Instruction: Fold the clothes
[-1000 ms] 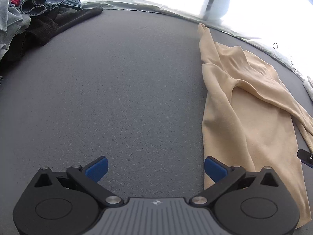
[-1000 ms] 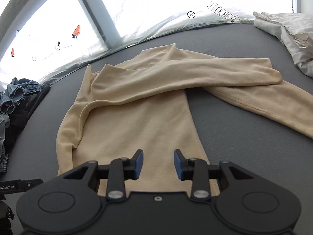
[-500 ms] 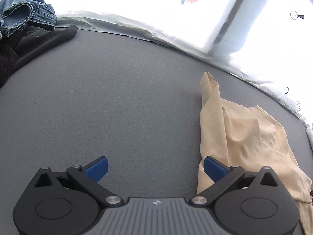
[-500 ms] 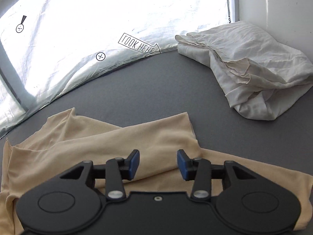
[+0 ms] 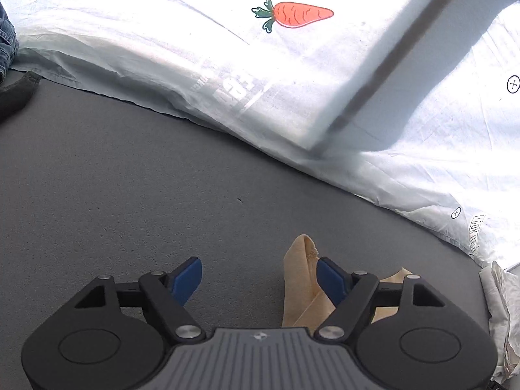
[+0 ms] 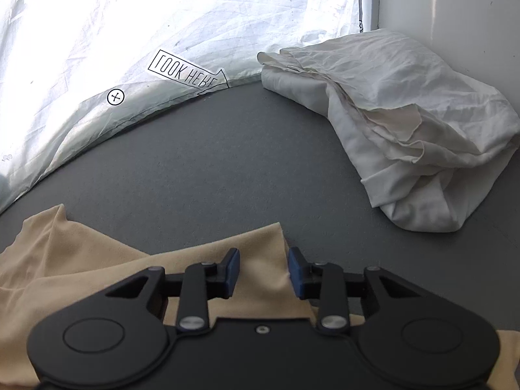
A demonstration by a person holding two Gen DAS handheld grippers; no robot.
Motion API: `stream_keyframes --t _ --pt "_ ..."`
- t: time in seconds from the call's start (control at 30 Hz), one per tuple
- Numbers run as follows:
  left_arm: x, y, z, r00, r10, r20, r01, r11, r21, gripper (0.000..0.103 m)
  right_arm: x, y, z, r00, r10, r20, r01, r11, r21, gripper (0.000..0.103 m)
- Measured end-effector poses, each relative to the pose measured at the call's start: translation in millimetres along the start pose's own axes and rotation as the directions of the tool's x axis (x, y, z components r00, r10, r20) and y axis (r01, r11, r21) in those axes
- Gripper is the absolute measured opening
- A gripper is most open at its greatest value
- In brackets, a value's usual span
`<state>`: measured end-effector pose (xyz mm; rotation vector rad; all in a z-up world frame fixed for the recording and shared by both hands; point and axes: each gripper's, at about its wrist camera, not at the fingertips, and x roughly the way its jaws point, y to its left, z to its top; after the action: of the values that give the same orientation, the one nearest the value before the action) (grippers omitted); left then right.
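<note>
A beige garment (image 6: 81, 253) lies flat on the grey surface (image 6: 227, 162). My right gripper (image 6: 263, 260) hovers over its far right corner. Its jaws are closing with that corner between them, and the blue pads stand apart from the cloth. In the left wrist view the garment's far left corner (image 5: 299, 279) pokes up just inside the right finger (image 5: 328, 276) of my left gripper (image 5: 256, 269). That gripper's jaws are also closing and stay wide apart, with the left pad over bare grey surface.
A crumpled white cloth (image 6: 406, 123) is heaped at the right, also seen at the left wrist view's edge (image 5: 500, 308). A white sheet with a carrot print (image 5: 292, 16) and a "LOOK HERE" label (image 6: 185, 73) bounds the far side. Denim (image 5: 6, 42) and a dark garment (image 5: 16, 92) lie far left.
Both grippers have travelled along the beige garment to its far corners. The left jaws have narrowed from fully wide. The right jaws widened a little, then narrowed over the corner.
</note>
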<state>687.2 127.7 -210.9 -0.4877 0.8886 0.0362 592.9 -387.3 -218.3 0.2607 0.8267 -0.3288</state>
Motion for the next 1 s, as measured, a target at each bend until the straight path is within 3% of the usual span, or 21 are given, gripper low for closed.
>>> stream_keyframes --t 0.07,0.1,0.23,0.37,0.57,0.63,0.73,0.8,0.83,0.87,0.9,0.93,1.0 --pt "2.2 -2.2 -1.5 1.0 -0.001 -0.009 0.001 1.0 0.015 0.064 0.0 -0.9 1.1 1.0 -0.003 -0.004 0.003 1.0 0.01 0.024" --pt "3.5 -2.8 -2.7 1.0 0.002 -0.013 -0.002 1.0 0.021 0.058 0.2 -2.1 1.8 1.0 0.002 -0.007 -0.002 1.0 0.018 0.012" --pt "8.8 4.3 -5.9 0.999 -0.011 -0.039 0.01 1.0 -0.029 0.002 -2.3 -3.5 3.4 0.999 0.031 0.02 -0.031 1.0 0.001 0.003" --pt "-5.3 6.1 -2.6 0.998 -0.056 0.043 0.058 0.997 -0.058 0.001 -20.7 -2.4 13.1 0.993 0.024 0.117 -0.021 0.999 -0.029 0.002" --pt "-13.5 5.9 7.8 0.991 -0.069 0.114 0.077 0.995 -0.067 0.0 -39.5 -4.9 37.7 0.969 -0.042 0.242 0.061 0.995 -0.073 0.002" --pt "-5.7 5.5 6.2 0.994 -0.046 0.103 0.052 0.997 -0.057 0.001 -32.5 -8.4 40.1 0.973 -0.05 0.226 0.069 0.994 -0.081 0.002" --pt "12.2 3.0 -0.1 0.998 0.042 0.047 -0.041 0.999 -0.018 0.002 -13.2 -9.6 34.6 0.986 -0.056 0.155 0.073 0.991 -0.111 0.002" --pt "15.5 1.3 -2.6 0.995 0.091 0.029 -0.091 0.996 0.008 0.009 -2.8 -7.8 29.1 0.993 -0.059 0.102 0.073 0.988 -0.135 0.004" --pt "12.3 1.5 -3.4 0.995 0.099 0.034 -0.099 0.995 0.011 0.018 -0.1 -7.5 27.2 0.995 -0.061 0.082 0.072 0.987 -0.141 0.006" --pt "8.7 1.9 -3.9 0.994 0.105 0.038 -0.106 0.994 0.011 0.037 -0.2 -8.9 25.8 0.995 -0.063 0.081 0.073 0.989 -0.13 0.012" --pt "4.0 2.6 -3.8 0.993 0.112 0.041 -0.112 0.994 0.007 0.048 -1.5 -11.5 25.0 0.994 -0.06 0.086 0.07 0.991 -0.111 0.03" --pt "-1.3 3.1 -4.2 0.992 0.117 0.047 -0.117 0.993 0.005 0.066 -2.8 -14.1 24.1 0.994 -0.058 0.092 0.067 0.994 -0.092 0.048" --pt "-15.0 2.6 -7.3 0.99 0.126 0.065 -0.127 0.992 0.013 0.073 -4.0 -20.6 22.9 0.995 -0.045 0.094 0.05 0.998 -0.044 0.05"
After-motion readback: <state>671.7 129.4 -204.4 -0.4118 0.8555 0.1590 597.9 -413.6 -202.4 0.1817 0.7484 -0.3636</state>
